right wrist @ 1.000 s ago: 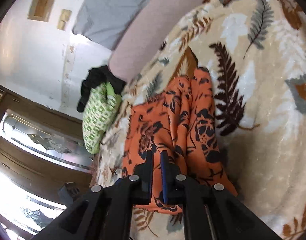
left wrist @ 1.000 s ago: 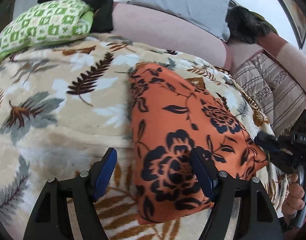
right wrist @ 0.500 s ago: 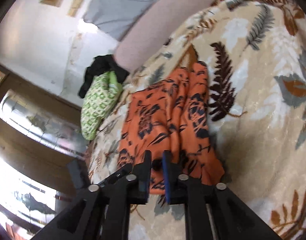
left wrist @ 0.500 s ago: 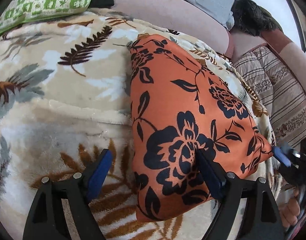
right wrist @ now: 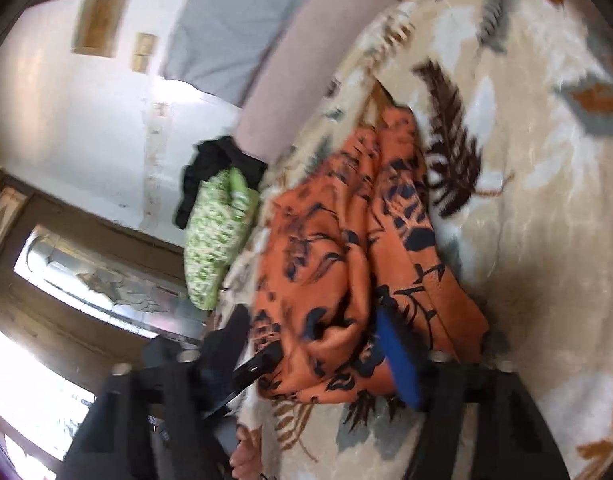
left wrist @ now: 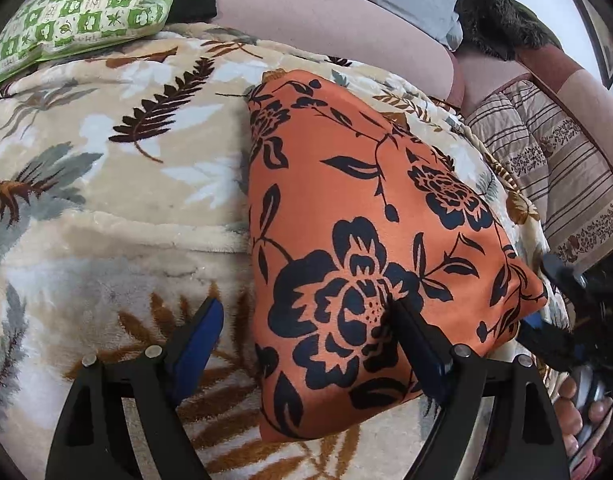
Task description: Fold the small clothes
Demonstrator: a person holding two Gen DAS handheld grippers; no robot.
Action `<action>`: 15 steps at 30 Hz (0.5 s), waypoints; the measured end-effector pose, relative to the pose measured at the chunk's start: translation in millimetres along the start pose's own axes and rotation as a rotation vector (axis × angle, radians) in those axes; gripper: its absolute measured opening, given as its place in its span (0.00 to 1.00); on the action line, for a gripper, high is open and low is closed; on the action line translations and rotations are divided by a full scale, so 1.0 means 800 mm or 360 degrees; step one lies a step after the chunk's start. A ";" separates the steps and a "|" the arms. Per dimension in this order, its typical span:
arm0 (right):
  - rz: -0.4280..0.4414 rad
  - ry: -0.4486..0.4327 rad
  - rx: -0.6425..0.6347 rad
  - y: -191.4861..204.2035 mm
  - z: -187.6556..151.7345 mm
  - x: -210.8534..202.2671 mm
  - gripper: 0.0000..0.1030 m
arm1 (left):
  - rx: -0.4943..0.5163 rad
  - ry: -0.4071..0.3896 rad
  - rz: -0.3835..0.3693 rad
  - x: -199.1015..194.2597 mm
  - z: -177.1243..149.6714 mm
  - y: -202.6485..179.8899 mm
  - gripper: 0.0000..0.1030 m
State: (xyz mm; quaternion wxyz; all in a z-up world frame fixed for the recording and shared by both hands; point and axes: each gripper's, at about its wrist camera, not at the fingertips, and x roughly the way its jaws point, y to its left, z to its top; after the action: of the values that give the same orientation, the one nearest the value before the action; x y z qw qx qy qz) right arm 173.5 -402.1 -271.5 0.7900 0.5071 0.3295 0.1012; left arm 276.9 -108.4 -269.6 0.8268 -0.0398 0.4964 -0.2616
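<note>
Because the orange floral garment (left wrist: 370, 240) lies folded on the leaf-print blanket (left wrist: 106, 208) with its long axis running away from the person toward the pink bolster (left wrist: 326, 28), the coming move turns on which near corner each tool can reach. Seen from the left wrist view, the left hand-held gripper (left wrist: 306, 344) stands wide, its jaws well apart: one blue pad hangs over bare blanket just left of the cloth's left edge, and the other is over or on the near part of the cloth, contact unclear. It holds nothing. The garment's near-left corner lies between those jaws, so the left tool is the nearer one for that side. The right hand-held gripper (right wrist: 326, 344) comes in from the garment's right, near the pointed near-right corner; in its own blurred view its jaws stand apart, with rumpled orange cloth bunched between them and one blue pad against the fabric, but no pinch is evident. From this side the cloth looks layered and ridged along its length. My judgement is that a further fold would carry the near end toward the far end along that axis. A green patterned pillow (left wrist: 78, 16) and a black garment (right wrist: 218, 164) sit well apart at the blanket's far-left.
</note>
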 end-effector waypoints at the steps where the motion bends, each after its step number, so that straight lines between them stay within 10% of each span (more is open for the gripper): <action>1: 0.0021 -0.0024 0.0011 0.000 0.002 0.008 0.58 | 0.0002 0.0001 -0.0002 -0.001 0.000 0.000 0.84; 8: -0.0032 0.0034 -0.0063 0.025 0.004 0.061 0.57 | 0.0016 0.0001 -0.0017 -0.006 0.000 0.001 0.84; 11: -0.0164 0.0059 -0.0085 0.030 0.008 0.082 0.25 | 0.0009 -0.0007 -0.0033 -0.009 0.001 0.000 0.84; 15: -0.0372 -0.0013 -0.0321 0.068 0.011 0.075 0.22 | 0.0063 -0.0127 -0.0075 -0.030 0.005 -0.014 0.84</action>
State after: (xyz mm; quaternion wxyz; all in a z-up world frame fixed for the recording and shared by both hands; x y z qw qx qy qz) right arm 234.2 -353.5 -246.8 0.8445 0.3838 0.3714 0.0390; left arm 267.0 -107.2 -244.9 0.8402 -0.0455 0.4566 -0.2890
